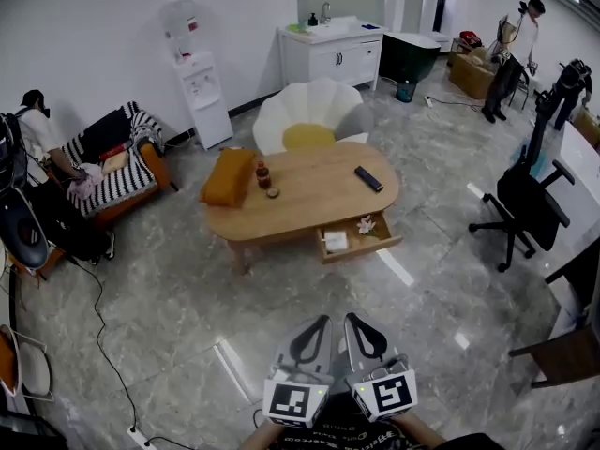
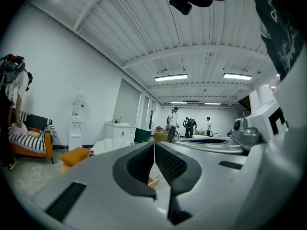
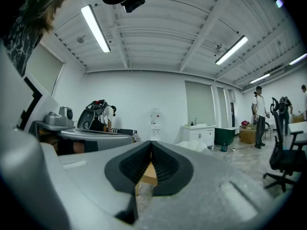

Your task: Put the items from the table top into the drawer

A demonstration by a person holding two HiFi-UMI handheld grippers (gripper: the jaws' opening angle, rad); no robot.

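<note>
Facing wooden table (image 1: 309, 190), drawer (image 1: 375, 246) open

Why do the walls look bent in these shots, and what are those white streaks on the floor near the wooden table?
Head view: a wide-angle lens bows the walls; the streaks on the glossy floor by the table look like reflected ceiling lights. Left gripper view: black rounded corners, the left gripper looms large. Right gripper view: same dark rim; the light strip glares white.
</note>
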